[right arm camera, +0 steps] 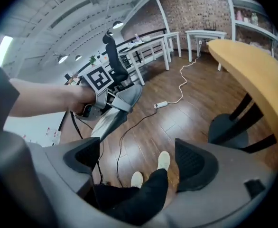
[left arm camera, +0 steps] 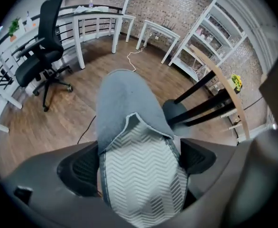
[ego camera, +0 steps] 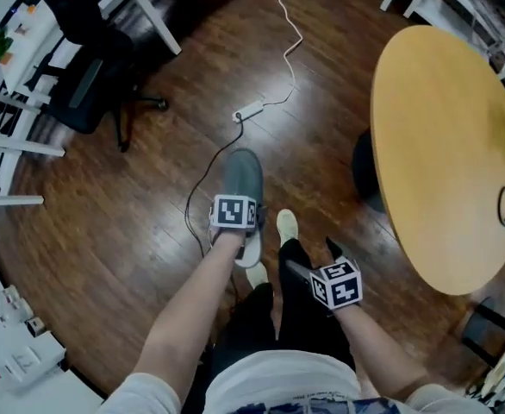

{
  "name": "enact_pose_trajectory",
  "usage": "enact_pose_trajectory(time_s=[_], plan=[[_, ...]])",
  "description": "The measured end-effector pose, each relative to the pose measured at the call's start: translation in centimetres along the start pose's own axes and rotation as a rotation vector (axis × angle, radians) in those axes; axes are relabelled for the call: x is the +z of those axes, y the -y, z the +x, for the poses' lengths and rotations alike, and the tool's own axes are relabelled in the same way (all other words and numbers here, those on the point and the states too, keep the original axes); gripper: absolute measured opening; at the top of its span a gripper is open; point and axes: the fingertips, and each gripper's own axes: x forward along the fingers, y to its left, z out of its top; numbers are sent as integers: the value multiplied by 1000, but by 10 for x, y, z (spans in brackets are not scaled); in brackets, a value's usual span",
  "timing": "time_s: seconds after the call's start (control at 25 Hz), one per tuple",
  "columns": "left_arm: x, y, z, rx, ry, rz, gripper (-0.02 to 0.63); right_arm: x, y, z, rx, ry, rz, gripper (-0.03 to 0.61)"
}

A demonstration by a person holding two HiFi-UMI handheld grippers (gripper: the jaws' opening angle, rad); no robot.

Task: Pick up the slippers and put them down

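A grey slipper (ego camera: 243, 179) with a pale zigzag sole (left arm camera: 143, 172) hangs in the air above the wooden floor, toe pointing away from me. My left gripper (left arm camera: 138, 163) is shut on the slipper's heel end, one jaw on each side. From the right gripper view the same slipper (right arm camera: 122, 103) shows at the left, held up by the left gripper (right arm camera: 94, 103). My right gripper (right arm camera: 138, 161) is open and holds nothing; it hovers low by my legs (ego camera: 332, 250). Only one slipper is in view.
A round wooden table (ego camera: 446, 145) on a black base (ego camera: 366, 166) stands at the right. A white cable with a plug strip (ego camera: 248, 110) and a black cord (ego camera: 194, 198) lie on the floor. A black office chair (ego camera: 84, 50) and white desks stand at the left.
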Motion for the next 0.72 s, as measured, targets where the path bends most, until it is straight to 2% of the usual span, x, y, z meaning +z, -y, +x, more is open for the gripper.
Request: enact_pose_trajectory(time_s=[0.08,0.12,0.2,0.28,0.36,0.44,0.56,0.64,0.72], plan=[[32,-40,97,46,-3,-25,517,26,66,91,-30,5,27,512],[42,-58,153,37,2,-30,517,30,98,141,-52,7,53,512],[45,-94,274,-6,-3,-36,517,21,151,239,-99,6,112,512],[38,-129,392,-9,-52,-57,517,6,197,323,-124,8,133,501],[33,-159,494,46,-96,-69,517,-9,232,385,-72,-3,122,491],[21,-184,575,121,-113,-84,517,-18,258,413,15,-43,91,491],[-15,-206,632,186,-174,-152,531,-17,279,420,64,-64,50,491],[-24,-207,632,203,-189,-153,555,-16,279,423,74,-73,32,491],[-23,-198,612,202,-207,-123,554,-16,274,428,85,-95,8,491]])
